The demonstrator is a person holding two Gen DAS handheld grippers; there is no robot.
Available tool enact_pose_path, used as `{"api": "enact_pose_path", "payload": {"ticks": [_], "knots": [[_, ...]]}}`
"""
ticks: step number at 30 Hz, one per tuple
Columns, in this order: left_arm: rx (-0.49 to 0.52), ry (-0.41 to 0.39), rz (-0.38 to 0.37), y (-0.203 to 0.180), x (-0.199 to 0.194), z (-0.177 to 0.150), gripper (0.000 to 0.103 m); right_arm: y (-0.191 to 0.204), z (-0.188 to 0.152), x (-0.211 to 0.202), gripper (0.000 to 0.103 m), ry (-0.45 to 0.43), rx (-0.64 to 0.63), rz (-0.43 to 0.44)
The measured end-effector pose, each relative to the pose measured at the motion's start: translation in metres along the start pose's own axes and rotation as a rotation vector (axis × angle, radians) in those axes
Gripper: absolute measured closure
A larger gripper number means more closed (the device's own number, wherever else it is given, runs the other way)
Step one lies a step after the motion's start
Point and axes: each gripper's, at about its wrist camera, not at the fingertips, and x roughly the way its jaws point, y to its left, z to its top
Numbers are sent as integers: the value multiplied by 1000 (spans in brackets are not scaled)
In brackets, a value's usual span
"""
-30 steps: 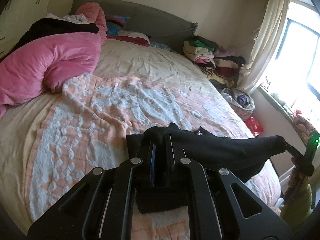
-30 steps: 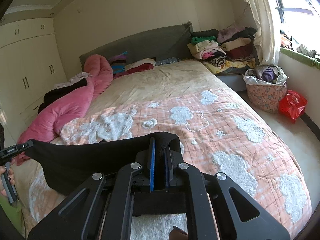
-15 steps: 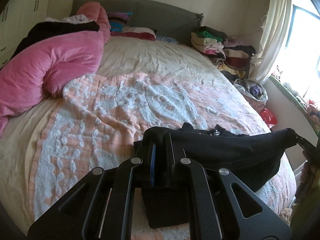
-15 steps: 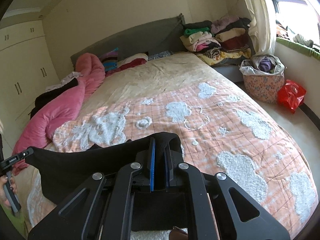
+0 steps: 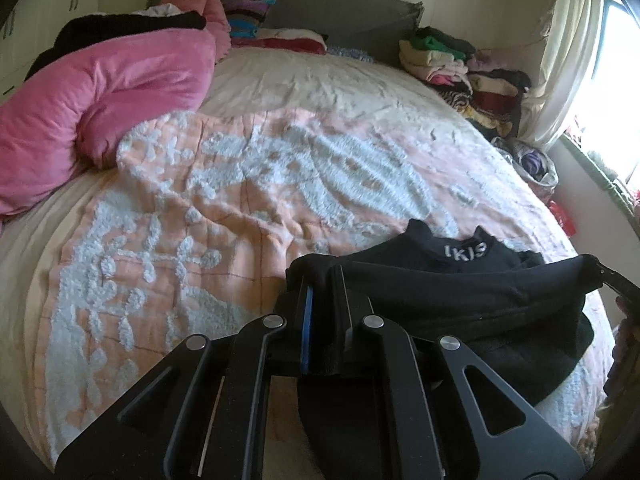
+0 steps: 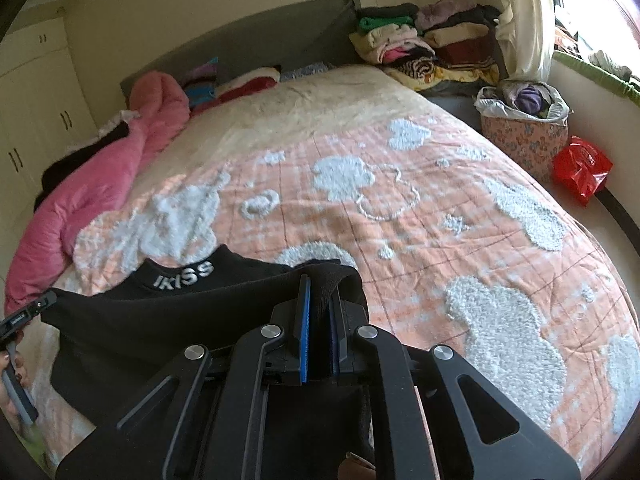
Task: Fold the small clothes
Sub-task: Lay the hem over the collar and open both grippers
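We hold a pair of tongs in each hand, and both are clamped on the same black garment (image 5: 472, 304), one at each end of a folded edge. The left tongs (image 5: 320, 320) pinch the cloth between a blue pad and a black one; the right tongs (image 6: 318, 320) do the same at the opposite end. The fabric between them is stretched into a fairly taut band, which keeps the fold line straight.

The garment is small and dark, with a band that carries white letters (image 6: 184, 274) (they seem to read "IKISS", though the first letters are hard to make out). That lettered band lies on the bed (image 6: 440, 208), beyond the stretched edge, so part of the piece rests on the cover while the gripped edge is raised just above it. We judge that the raised edge is being carried over the lying part, to double the garment onto itself.

The bed is spread with a peach quilt patterned in fluffy white shapes. A pink duvet (image 5: 100, 96) is heaped along the left side, well apart from our work. Stacks of folded clothes (image 6: 420, 44) sit at the far corner by the curtain, and a patterned basket (image 6: 524, 136) and a red bag (image 6: 582, 168) stand on the floor beside the bed.

From each view the other tongs show only as a dark tip at the frame's edge, held by fingers.

The next move likely calls for lowering both ends evenly, so the edge lands square.
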Motion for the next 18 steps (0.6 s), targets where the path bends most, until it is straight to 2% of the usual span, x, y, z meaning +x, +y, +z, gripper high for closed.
{"api": "enact_pose_path", "payload": {"ticks": [3,5,6,7,8,9,13,16,18], "knots": [[-13,24,5,4,11,-4,99,3,-4,12,96,9,-19,-29],[-12,32,2,5,14,-6,98,4,-7,15,91,10,-27,-42],[-7,33,2,4,15,-7,97,4,-8,16,85,9,-34,-55],[2,30,12,4,13,-7,88,5,-10,16,76,7,-43,-68],[11,20,29,3,10,-7,68,5,-11,15,72,2,-48,-75],[14,8,30,3,6,-6,64,5,-12,12,69,-8,-51,-78],[34,-44,-5,-4,-16,-5,64,7,-19,-3,69,-45,-67,-78],[85,-45,-38,-19,-25,-10,65,14,-26,-13,69,-46,-106,-42],[120,-4,-85,-32,-25,-19,74,23,-32,-15,72,-22,-147,-17]]}}
